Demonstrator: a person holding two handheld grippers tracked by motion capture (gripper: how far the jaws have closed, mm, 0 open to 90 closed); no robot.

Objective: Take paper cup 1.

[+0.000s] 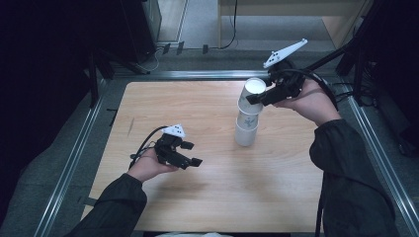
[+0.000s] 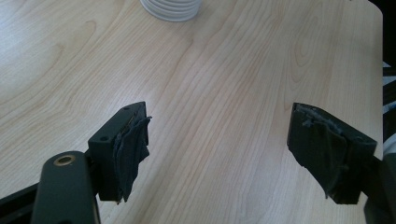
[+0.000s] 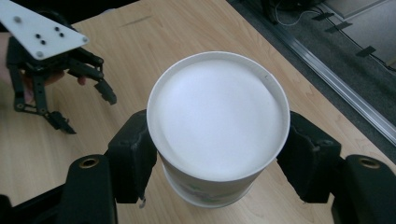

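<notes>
At upper right of the frame, our right gripper [image 1: 257, 98] clamps the top cup [image 1: 253, 97] to stack it; lower left, our left gripper [image 1: 191, 153] waits open.

Overhead forward-down view; two close claw-mounted views, shared table [image 1: 207, 187].

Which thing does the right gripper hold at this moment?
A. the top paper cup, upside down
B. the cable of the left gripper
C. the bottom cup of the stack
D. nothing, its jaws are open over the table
A: the right gripper has its jaws pressed on both sides of the top paper cup, whose flat white base faces up, above the stack.
</notes>
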